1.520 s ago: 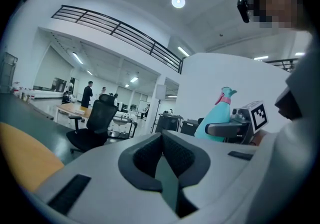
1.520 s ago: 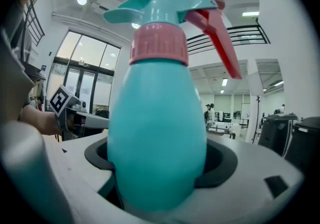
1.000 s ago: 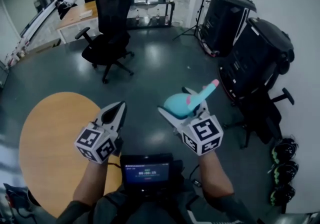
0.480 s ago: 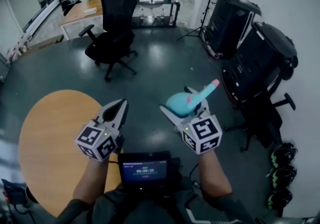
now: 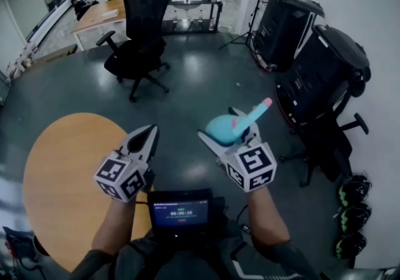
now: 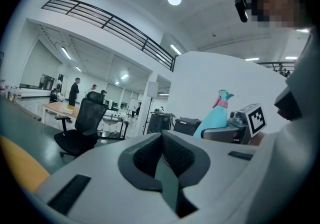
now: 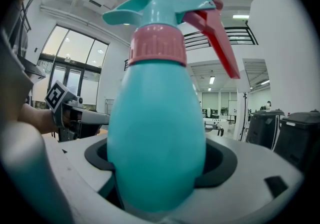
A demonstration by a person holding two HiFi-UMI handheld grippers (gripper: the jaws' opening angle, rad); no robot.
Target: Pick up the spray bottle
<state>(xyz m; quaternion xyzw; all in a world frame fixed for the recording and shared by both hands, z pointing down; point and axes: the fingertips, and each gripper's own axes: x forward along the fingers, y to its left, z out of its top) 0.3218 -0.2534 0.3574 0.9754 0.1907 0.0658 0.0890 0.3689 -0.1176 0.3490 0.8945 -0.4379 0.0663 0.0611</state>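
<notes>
Turquoise plastic spray bottle [image 7: 155, 133] with a pink collar and red trigger is pinched at its belly between the widely parted jaws of my right gripper [image 5: 220, 127]. It is up in the air over the grey floor [image 5: 200, 79], with its top tilted far right. My left gripper [image 5: 149, 134] hangs empty to its left, jaws pressed together, by the round orange wooden table [image 5: 56, 172].
</notes>
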